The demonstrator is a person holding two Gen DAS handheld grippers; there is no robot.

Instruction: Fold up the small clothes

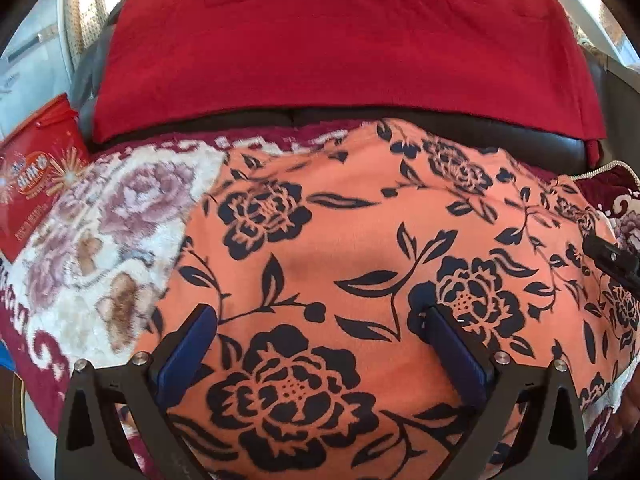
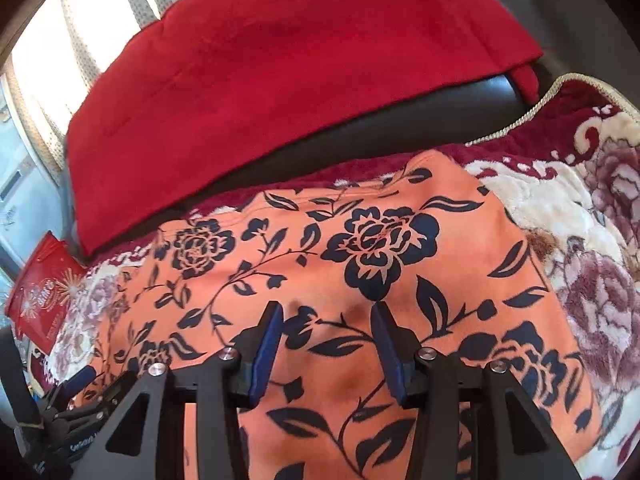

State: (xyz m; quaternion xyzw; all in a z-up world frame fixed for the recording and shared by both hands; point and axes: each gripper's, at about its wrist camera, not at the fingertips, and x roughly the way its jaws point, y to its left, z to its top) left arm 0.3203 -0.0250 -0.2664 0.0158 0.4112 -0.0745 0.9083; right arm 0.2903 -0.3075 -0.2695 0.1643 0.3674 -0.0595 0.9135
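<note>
An orange cloth with dark navy flower print (image 1: 340, 248) lies spread flat on a plush floral blanket (image 1: 104, 232); it also shows in the right wrist view (image 2: 320, 264). My left gripper (image 1: 320, 320) is open and empty, its blue pads just above the cloth's near part. My right gripper (image 2: 328, 316) is open and empty over the cloth's middle. The right gripper's tip (image 1: 612, 260) shows at the right edge of the left view. The left gripper (image 2: 80, 384) shows at the lower left of the right view.
A red cloth (image 1: 340, 48) drapes over a dark leather sofa back (image 1: 500, 136) behind the blanket. A red printed bag (image 1: 36, 176) lies at the left. Curtains and a bright window (image 2: 60, 40) are behind. The blanket's cream and maroon border (image 2: 580, 208) extends right.
</note>
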